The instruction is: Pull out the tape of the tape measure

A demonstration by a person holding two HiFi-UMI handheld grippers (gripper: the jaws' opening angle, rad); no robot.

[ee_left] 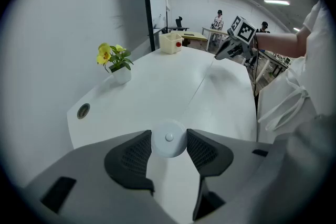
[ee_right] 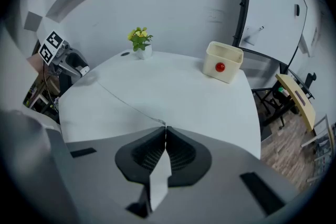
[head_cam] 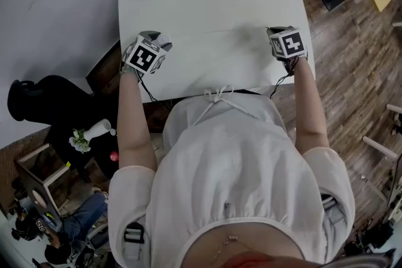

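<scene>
Closest up, left fingers [ee_left: 131,157] clamped on round white tape measure [ee_left: 169,139], held over desk [ee_left: 147,92] near its front edge. Right fingers [ee_right: 181,155] were pinched shut on tape [ee_right: 159,181] end. Tape ran thin, edge-on, across desk between both; tape measure lay left of right fingers. I judged further pull should go rightward along that axis, left bracing.

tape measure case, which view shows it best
Left gripper view: the white tape measure case fills the gap between the left tongs, close up. Head view mostly hides it behind that gripper; right gripper view shows it far off, tiny.
</scene>
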